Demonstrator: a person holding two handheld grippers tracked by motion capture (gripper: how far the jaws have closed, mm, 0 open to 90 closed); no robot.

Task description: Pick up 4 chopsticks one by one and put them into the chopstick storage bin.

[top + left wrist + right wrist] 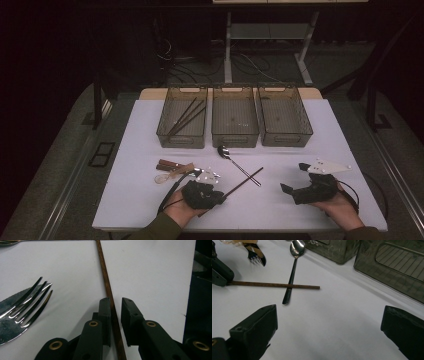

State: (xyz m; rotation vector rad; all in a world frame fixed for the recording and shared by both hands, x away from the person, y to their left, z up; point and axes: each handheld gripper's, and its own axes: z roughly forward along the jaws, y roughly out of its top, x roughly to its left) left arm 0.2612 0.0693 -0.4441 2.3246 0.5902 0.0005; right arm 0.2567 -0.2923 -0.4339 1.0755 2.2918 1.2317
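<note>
My left hand-held gripper (115, 302) sits low at the near left of the white counter (300, 200), jaws drawn narrow around the near end of the brown chopstick (105, 277). In the left gripper view the stick runs between the jaws; one jaw lies against it, while a thin gap shows on the other side. So it is bracketed, but I cannot call it firmly pinched.

Chopstick axis: in the high view it lies flat on the counter, long axis diagonal, near end at my left gripper (220, 196), far tip pointing away and to the right (245, 182). It crosses over the dark handle of a spoon (235, 165), whose bowl lies farther back toward the bins.

My right hand-held gripper (291, 179) rests at the near right, well apart from the stick, jaws spread wide with nothing but bare counter between them in the right gripper view (329, 322).

Just left of my left gripper: a fork (27, 305) lying over a knife blade (10, 302), and beyond those, wooden-handled pieces (172, 166).

Far row: three smoky translucent bins side by side. The left bin (165, 120) holds more dark chopsticks (186, 117), lying diagonally. The middle bin (235, 135) and the right bin (305, 122) follow.

No legible brands, labels or writing on anything.
</note>
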